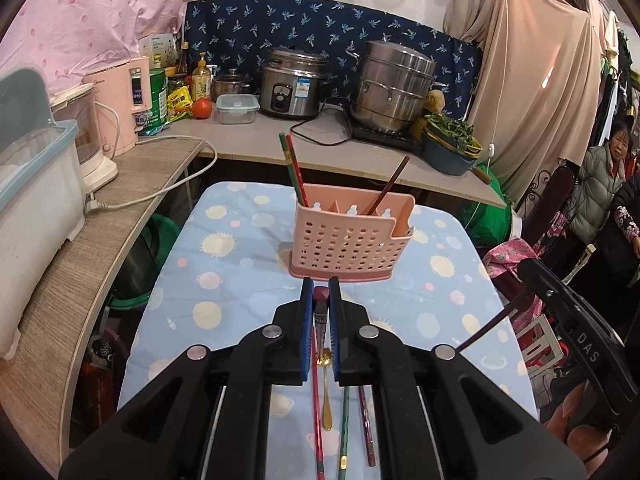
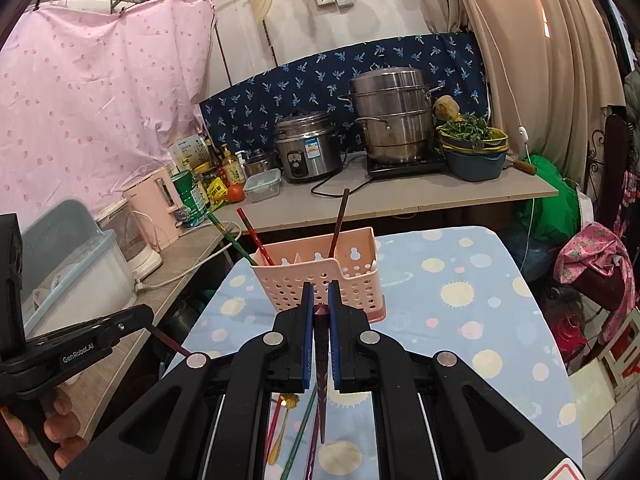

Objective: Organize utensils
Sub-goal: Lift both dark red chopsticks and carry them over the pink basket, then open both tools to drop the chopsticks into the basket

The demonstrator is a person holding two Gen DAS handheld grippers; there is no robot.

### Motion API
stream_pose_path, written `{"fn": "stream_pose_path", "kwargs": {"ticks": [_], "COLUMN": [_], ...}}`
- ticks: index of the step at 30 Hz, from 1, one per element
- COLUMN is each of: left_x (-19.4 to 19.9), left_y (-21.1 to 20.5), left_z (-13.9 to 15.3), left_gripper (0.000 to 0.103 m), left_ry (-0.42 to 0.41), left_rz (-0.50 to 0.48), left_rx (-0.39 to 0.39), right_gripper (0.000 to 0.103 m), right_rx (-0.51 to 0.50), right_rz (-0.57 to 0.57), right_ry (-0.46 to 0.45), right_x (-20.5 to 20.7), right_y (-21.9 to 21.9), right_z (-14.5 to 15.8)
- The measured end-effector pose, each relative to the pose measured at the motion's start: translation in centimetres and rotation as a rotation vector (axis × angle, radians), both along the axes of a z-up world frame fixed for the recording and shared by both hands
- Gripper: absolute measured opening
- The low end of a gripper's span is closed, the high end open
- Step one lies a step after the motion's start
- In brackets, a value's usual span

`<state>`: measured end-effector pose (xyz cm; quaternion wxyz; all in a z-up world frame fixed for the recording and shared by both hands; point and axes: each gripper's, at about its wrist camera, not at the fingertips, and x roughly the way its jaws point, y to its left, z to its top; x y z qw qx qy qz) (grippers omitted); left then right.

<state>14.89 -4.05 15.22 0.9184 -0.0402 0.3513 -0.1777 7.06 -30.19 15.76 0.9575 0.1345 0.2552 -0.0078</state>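
A pink perforated utensil holder (image 1: 348, 240) (image 2: 320, 276) stands on the blue patterned tablecloth (image 1: 240, 248). A red and green chopstick pair (image 1: 294, 170) leans in its left end and a brown chopstick (image 1: 390, 184) in a middle slot. My left gripper (image 1: 321, 286) is shut on a dark maroon chopstick (image 1: 320, 312), just short of the holder's front. My right gripper (image 2: 321, 290) is likewise shut on a dark chopstick (image 2: 321, 360), before the holder. Beneath the grippers lie a gold spoon (image 1: 327, 392), a red chopstick (image 1: 318, 420) and a green chopstick (image 1: 344, 432).
Behind the table runs a counter with a rice cooker (image 1: 294, 88), a steel steamer pot (image 1: 394, 88) and a bowl of greens (image 1: 452, 148). A white dish box (image 1: 32, 184) and a pink kettle (image 1: 120, 108) sit on the left shelf. People (image 1: 608, 184) stand at the right.
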Motion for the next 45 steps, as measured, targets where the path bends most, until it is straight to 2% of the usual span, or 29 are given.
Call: {"fn": "stream_pose_path", "kwargs": {"ticks": [9, 17, 22, 26, 33, 45], "left_x": [1.9, 5.4, 7.2, 9.1, 12.8, 16.9], "left_y": [-0.7, -1.6, -2.0, -2.3, -2.6, -3.9], "left_z": [4.2, 8.9, 11.4, 12.4, 10.8, 3.4], "left_gripper": [0.007, 0.007, 0.007, 0.007, 0.007, 0.007], "left_ry": [-0.084, -0.2, -0.288, -0.335, -0.326, -0.197], "left_rz": [0.0, 0.037, 0.06, 0.08, 0.099, 0.09], "left_rx": [-0.042, -0.069, -0.093, -0.097, -0.097, -0.073], "right_gripper": [0.007, 0.007, 0.007, 0.007, 0.007, 0.007], "right_rx": [0.019, 0.114, 0.117, 0.122, 0.114, 0.093], "right_rz": [-0.015, -0.045, -0.071, -0.093, -0.101, -0.066], "right_ry": [-0.059, -0.188, -0.262, -0.287, -0.252, -0.107], "right_x": [2.3, 5.9, 8.6, 10.7, 14.8, 18.3], "right_y": [-1.3, -3.7, -4.3, -4.8, -4.9, -3.7], "right_z": [2.7, 6.7, 8.9, 9.5, 7.9, 1.5]}}
